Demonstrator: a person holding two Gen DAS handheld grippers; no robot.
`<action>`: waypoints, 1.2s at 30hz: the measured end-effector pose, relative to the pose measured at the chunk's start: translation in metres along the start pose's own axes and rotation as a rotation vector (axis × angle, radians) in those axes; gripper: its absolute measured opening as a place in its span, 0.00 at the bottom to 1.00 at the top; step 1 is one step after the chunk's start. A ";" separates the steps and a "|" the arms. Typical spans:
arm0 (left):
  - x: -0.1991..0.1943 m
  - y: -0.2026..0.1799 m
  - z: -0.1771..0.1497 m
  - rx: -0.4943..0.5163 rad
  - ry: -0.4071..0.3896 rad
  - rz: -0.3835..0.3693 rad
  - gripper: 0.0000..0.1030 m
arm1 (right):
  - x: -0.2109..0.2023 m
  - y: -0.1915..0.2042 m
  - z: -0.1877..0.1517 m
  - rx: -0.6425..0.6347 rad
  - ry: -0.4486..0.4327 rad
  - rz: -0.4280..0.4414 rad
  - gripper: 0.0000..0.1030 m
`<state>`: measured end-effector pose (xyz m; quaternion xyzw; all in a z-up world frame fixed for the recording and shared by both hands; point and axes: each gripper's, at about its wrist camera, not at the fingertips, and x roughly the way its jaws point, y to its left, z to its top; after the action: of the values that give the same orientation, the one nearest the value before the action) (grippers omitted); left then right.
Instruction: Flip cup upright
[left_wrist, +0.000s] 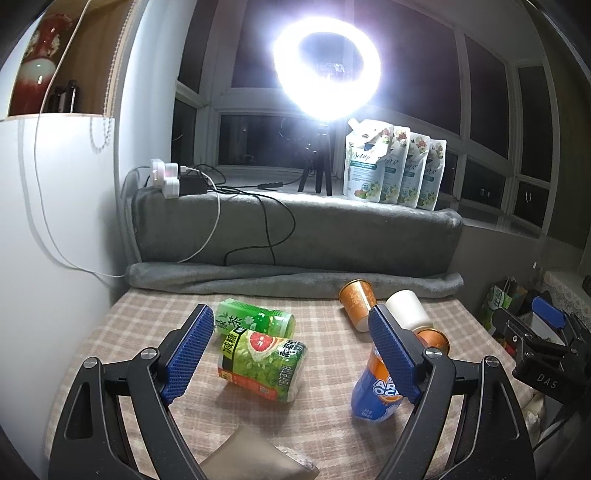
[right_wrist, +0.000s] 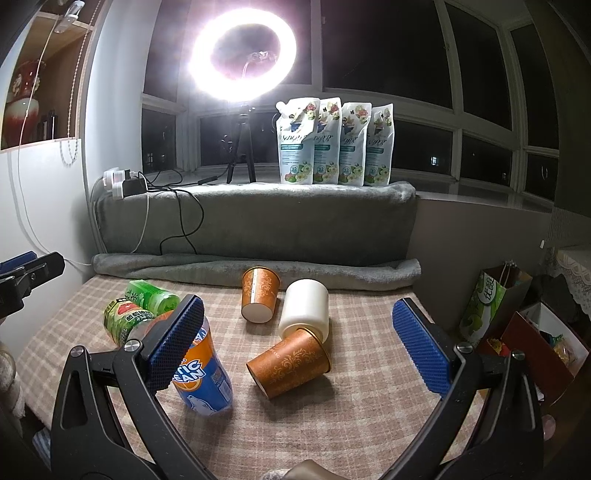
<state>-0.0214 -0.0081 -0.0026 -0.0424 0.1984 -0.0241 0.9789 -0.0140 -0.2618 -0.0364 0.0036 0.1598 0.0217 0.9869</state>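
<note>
Three paper cups lie on their sides on the checked tablecloth (right_wrist: 369, 406). An orange patterned cup (right_wrist: 259, 297) lies furthest back, its base toward me. Just right of it is a white cup (right_wrist: 304, 308), and a second orange cup (right_wrist: 288, 363) touches the white cup's mouth. My right gripper (right_wrist: 297, 304) is open above the table, with these cups between and beyond its blue fingers, touching none. My left gripper (left_wrist: 290, 314) is open and empty over the left half. There the far orange cup (left_wrist: 356, 302) and white cup (left_wrist: 408, 308) show beyond its right finger, which mostly hides the near orange cup (left_wrist: 434, 338).
Two green drink containers (left_wrist: 264, 363) and an orange-and-blue bottle (right_wrist: 201, 373) lie on the table's left part. A grey blanket (right_wrist: 258, 221) rises behind, topped by a power strip (right_wrist: 122, 184), ring light (right_wrist: 242, 53) and refill pouches (right_wrist: 332, 144). Bags (right_wrist: 491, 306) stand off the right edge.
</note>
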 end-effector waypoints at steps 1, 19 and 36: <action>0.000 0.000 0.000 -0.001 0.000 0.000 0.83 | 0.000 0.000 0.000 0.000 0.001 0.000 1.00; -0.001 -0.002 0.002 0.003 -0.007 0.003 0.83 | 0.001 0.002 0.003 -0.001 -0.001 0.000 1.00; -0.001 -0.001 0.003 0.011 -0.015 0.013 0.83 | 0.001 0.003 0.003 -0.004 -0.002 0.001 1.00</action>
<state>-0.0216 -0.0088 0.0009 -0.0359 0.1912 -0.0185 0.9807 -0.0128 -0.2584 -0.0337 0.0018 0.1589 0.0225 0.9870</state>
